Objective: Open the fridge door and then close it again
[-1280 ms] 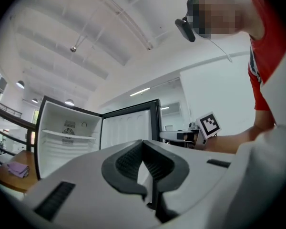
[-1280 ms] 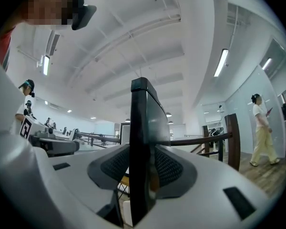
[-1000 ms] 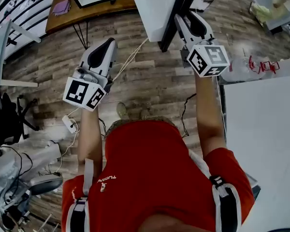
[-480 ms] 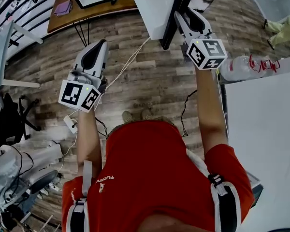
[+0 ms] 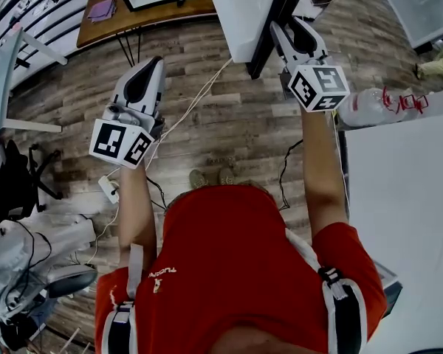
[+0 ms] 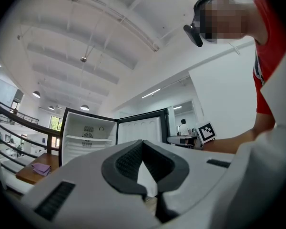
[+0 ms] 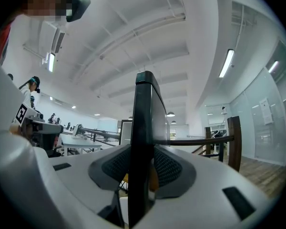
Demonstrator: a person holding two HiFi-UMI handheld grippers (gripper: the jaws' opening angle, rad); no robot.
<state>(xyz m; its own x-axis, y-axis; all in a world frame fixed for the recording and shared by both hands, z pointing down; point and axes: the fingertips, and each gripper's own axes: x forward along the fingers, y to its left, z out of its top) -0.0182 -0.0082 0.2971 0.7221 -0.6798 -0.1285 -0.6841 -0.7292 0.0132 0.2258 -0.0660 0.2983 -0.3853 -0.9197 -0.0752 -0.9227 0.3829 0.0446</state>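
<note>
The fridge [image 6: 88,137] stands open, its white shelves showing in the left gripper view. Its door [image 5: 244,9] is swung out, white inside with a black edge [image 7: 144,128]. My right gripper [image 5: 292,32] is shut on that black edge, one pad on each side of it [image 7: 142,168]. Left of the door, my left gripper [image 5: 149,68] hangs over the wooden floor, shut with nothing in it [image 6: 143,149], and points level towards the fridge.
A wooden table [image 5: 133,17] with a purple cloth [image 5: 103,9] stands by the fridge. A white counter [image 5: 406,198] and a plastic bottle [image 5: 369,102] are at the right. Cables [image 5: 199,87] and a power strip [image 5: 107,190] lie on the floor.
My left gripper has drifted a little forward, towards the fridge. The right gripper stays clamped on the door edge, and the door has barely moved.
</note>
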